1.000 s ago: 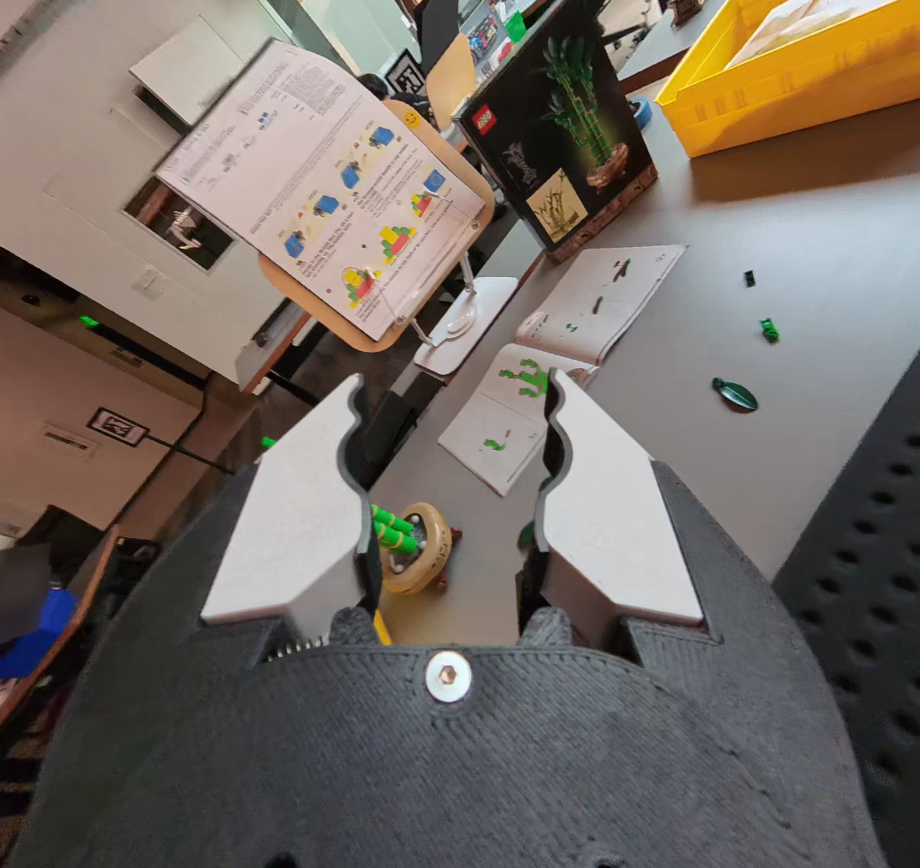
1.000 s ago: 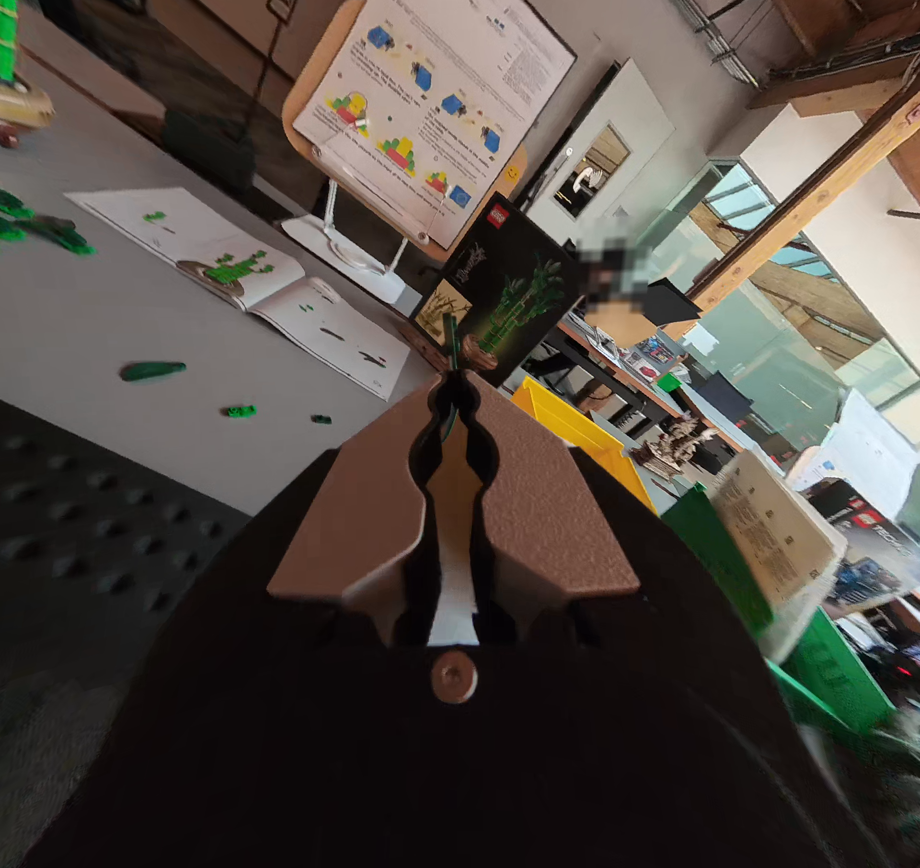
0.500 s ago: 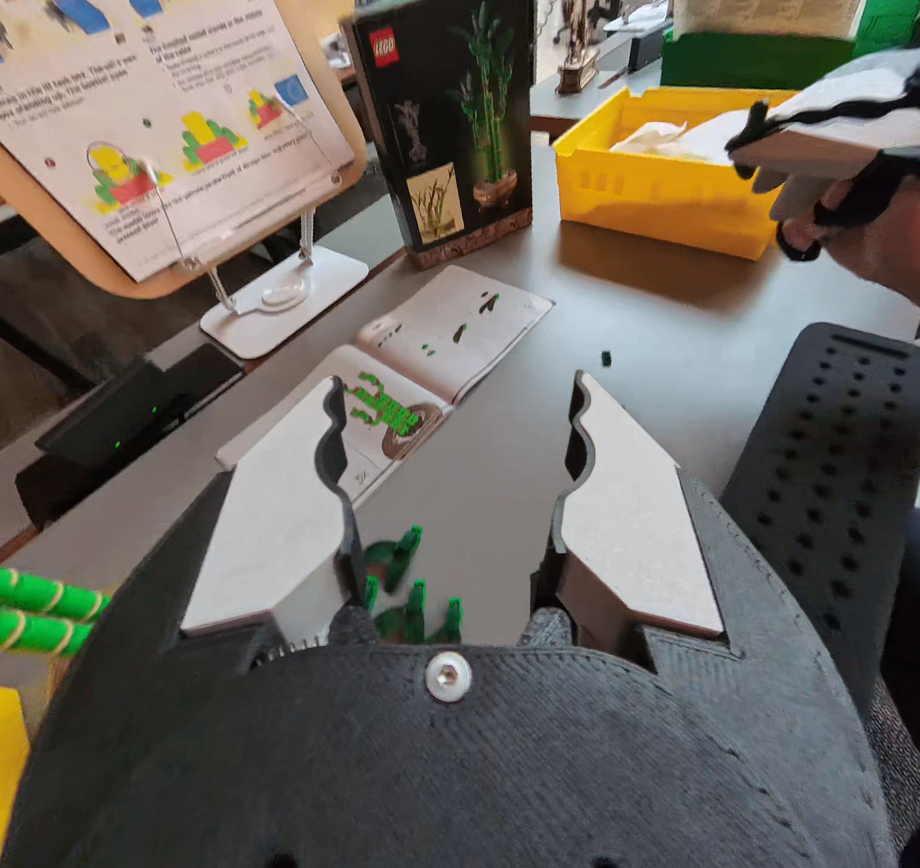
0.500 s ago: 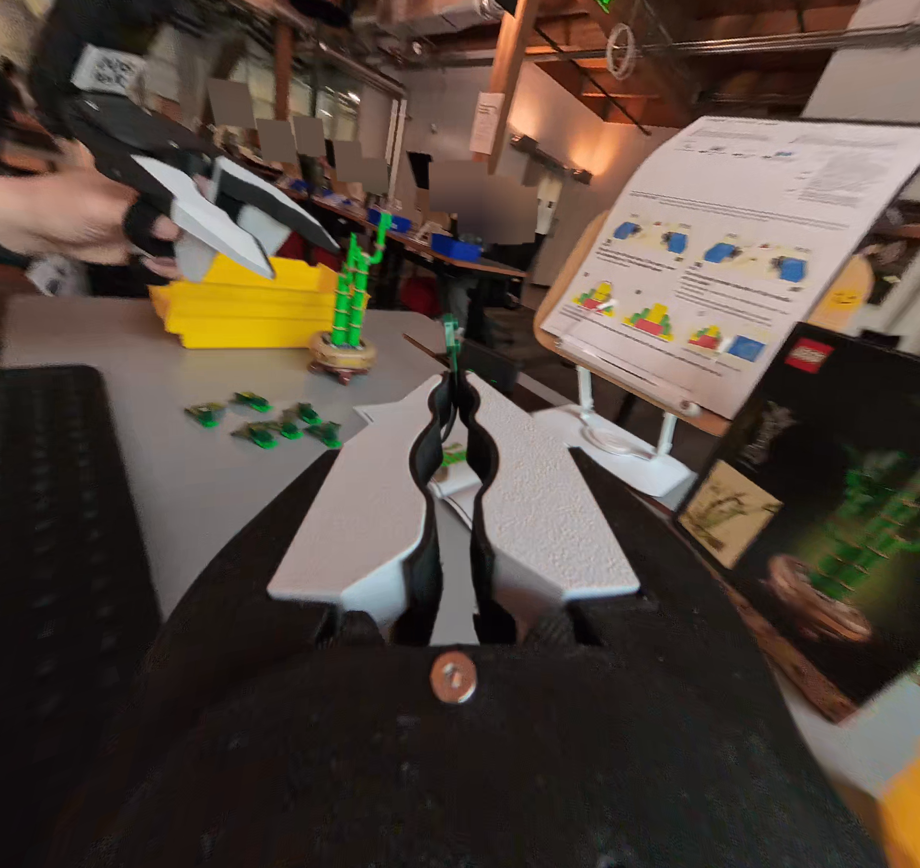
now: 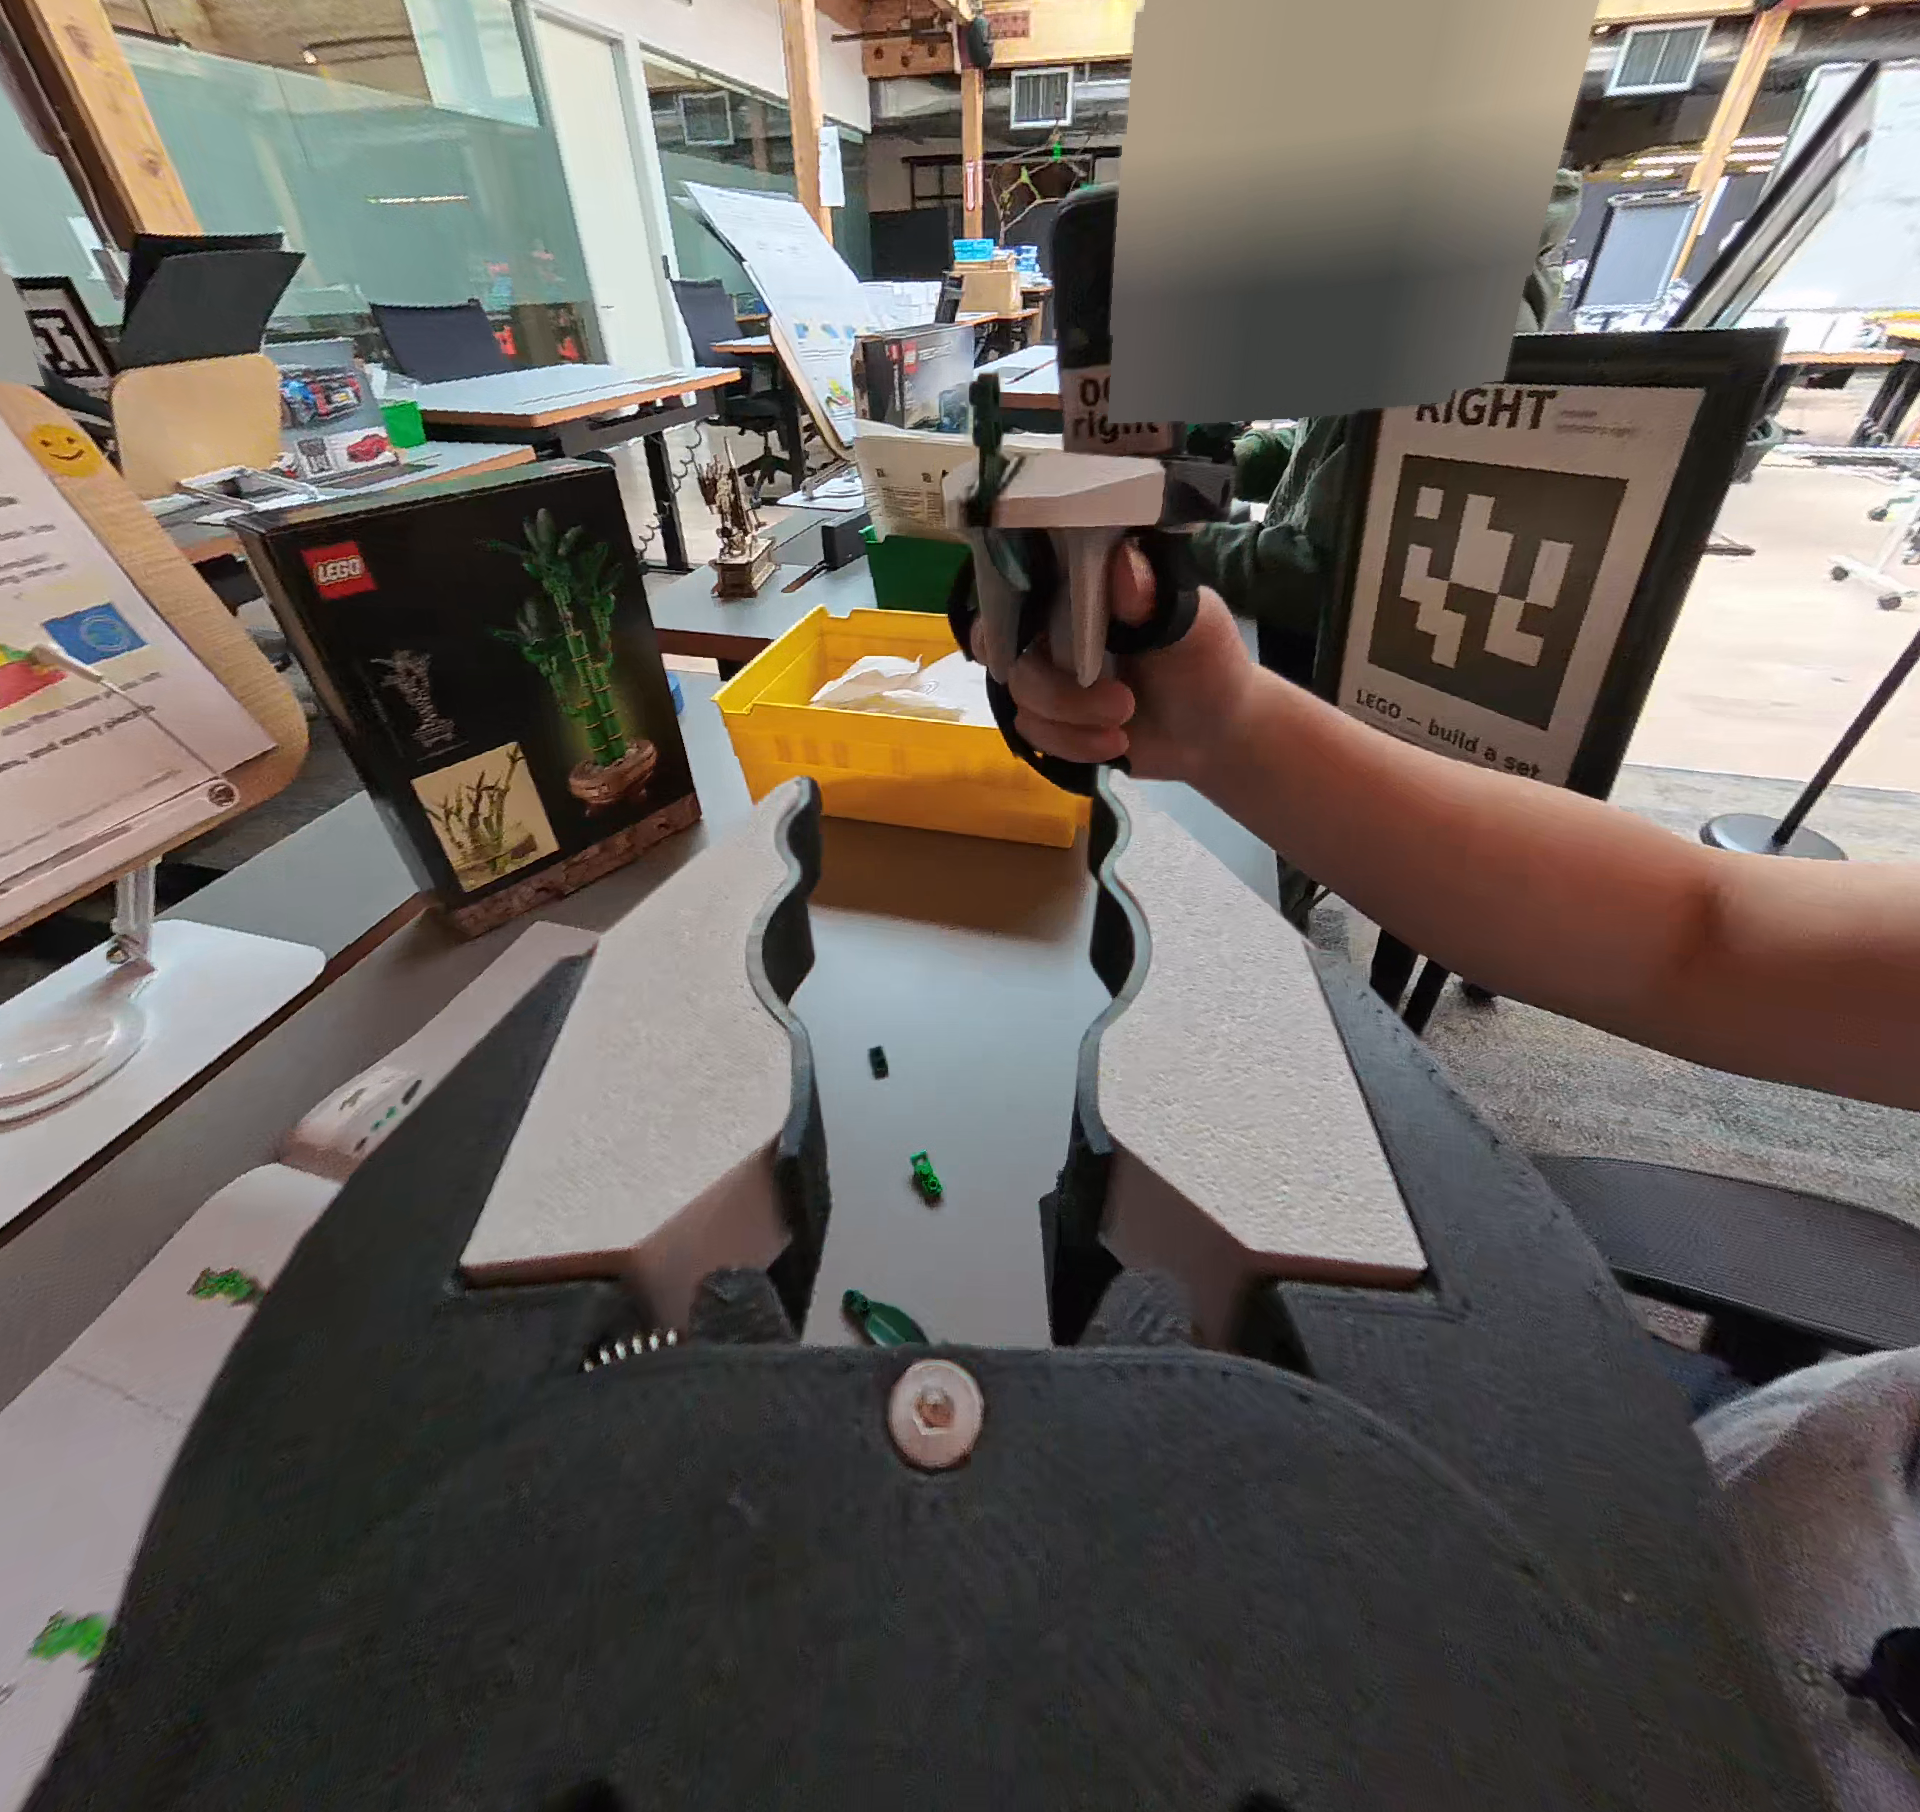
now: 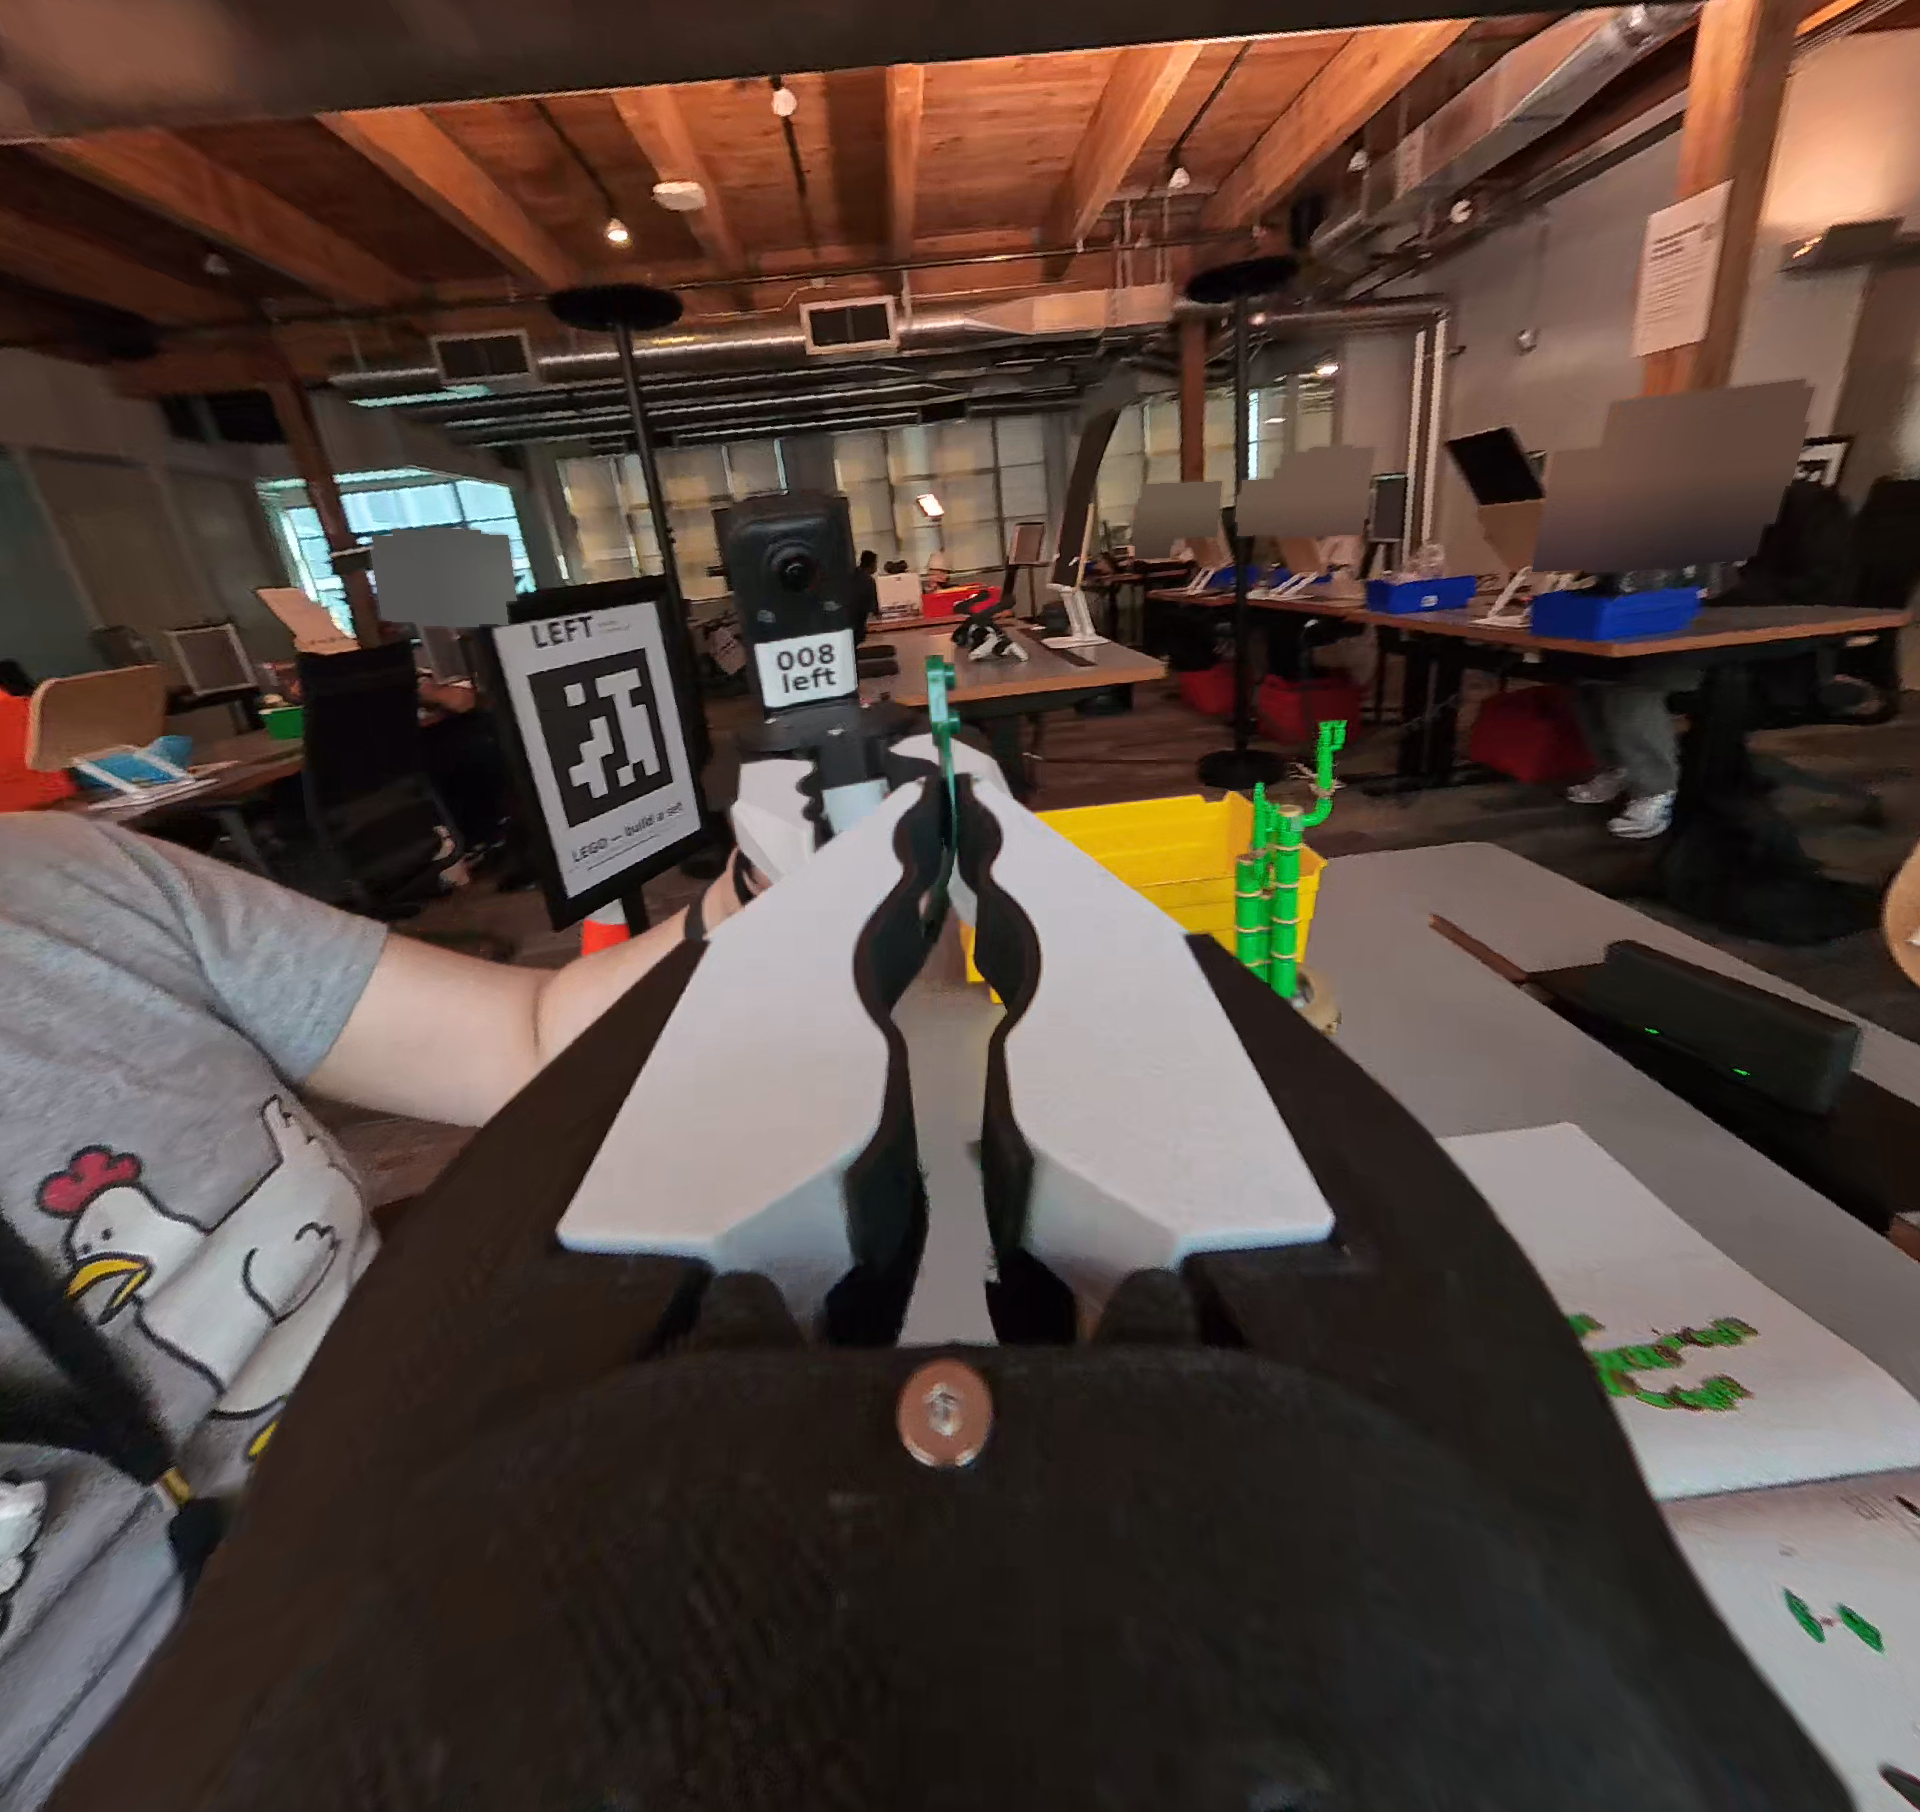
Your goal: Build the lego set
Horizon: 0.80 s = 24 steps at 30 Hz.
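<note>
Claws first: my left claw hangs wide open above the dark table with nothing between its fingers. My right claw is pinched together on one thin dark green leaf piece, which sticks upright out past its tips; seen from the left wrist, that same claw is raised above the yellow bin, well above the table, with my right hand around its grip.

Three loose pieces lie on the table between my left fingers: a tiny dark one nearest the bin, a bright green one closer to me, and a dark green leaf closest of all. The bin holds crumpled white paper or bags; I cannot tell which.

Left of the bin stands the black set box. From the right wrist, the part-built green bamboo model stands upright just right of a yellow bin, with an open instruction booklet nearer me.
</note>
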Motion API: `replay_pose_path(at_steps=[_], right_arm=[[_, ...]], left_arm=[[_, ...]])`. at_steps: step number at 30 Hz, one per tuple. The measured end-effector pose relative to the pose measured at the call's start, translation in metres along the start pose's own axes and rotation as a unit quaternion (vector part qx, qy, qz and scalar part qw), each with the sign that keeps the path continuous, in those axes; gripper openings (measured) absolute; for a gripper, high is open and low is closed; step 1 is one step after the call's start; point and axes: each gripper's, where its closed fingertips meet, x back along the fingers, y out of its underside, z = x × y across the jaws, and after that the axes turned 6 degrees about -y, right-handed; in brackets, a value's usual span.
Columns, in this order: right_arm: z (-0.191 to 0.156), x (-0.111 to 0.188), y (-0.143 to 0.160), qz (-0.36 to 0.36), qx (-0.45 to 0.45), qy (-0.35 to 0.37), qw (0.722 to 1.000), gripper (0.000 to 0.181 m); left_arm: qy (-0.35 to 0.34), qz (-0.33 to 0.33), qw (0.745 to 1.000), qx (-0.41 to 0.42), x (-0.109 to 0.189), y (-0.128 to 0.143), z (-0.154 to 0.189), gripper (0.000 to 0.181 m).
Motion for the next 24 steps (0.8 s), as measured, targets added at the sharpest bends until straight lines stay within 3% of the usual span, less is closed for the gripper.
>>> replay_pose_path(at_steps=[2, 4, 5, 6, 8, 10, 12, 16, 21, 23, 24], right_arm=[[0.002, -0.004, 0.005, -0.026, 0.025, -0.005, 0.999, 0.000], [0.017, -0.002, 0.009, -0.072, 0.142, 0.030, 0.987, 0.000], [0.027, 0.001, 0.008, -0.094, 0.228, 0.064, 0.967, 0.000], [0.038, 0.005, 0.005, -0.112, 0.320, 0.102, 0.935, 0.000], [0.055, 0.011, 0.004, -0.148, 0.489, 0.157, 0.845, 0.000], [0.067, 0.014, 0.011, -0.174, 0.606, 0.178, 0.755, 0.000], [0.081, 0.016, 0.028, -0.203, 0.653, 0.180, 0.707, 0.000], [0.091, 0.024, 0.059, -0.221, 0.678, 0.186, 0.676, 0.000], [0.101, 0.039, 0.089, -0.241, 0.690, 0.237, 0.641, 0.000], [0.103, 0.040, 0.106, -0.256, 0.701, 0.234, 0.623, 0.000], [0.103, 0.039, 0.113, -0.266, 0.704, 0.232, 0.617, 0.000]], left_arm=[[0.019, 0.005, 1.000, 0.007, -0.004, -0.002, 0.001, 0.042], [0.014, 0.008, 1.000, 0.009, -0.007, -0.005, -0.010, 0.041], [0.008, 0.010, 1.000, 0.012, -0.009, -0.007, -0.019, 0.042], [0.006, 0.013, 1.000, 0.019, -0.011, -0.010, -0.028, 0.042], [0.011, 0.021, 0.999, 0.041, -0.015, -0.015, -0.047, 0.042], [0.021, 0.030, 0.997, 0.064, -0.020, -0.018, -0.066, 0.037], [0.037, 0.041, 0.995, 0.081, -0.027, -0.018, -0.080, 0.026], [0.081, 0.074, 0.991, 0.075, -0.040, -0.009, -0.082, 0.000], [0.046, 0.139, 0.988, 0.041, -0.044, 0.015, -0.084, 0.000], [0.067, 0.109, 0.990, 0.051, -0.050, 0.036, -0.075, 0.000], [0.080, 0.086, 0.991, 0.061, -0.053, 0.046, -0.070, 0.013]])
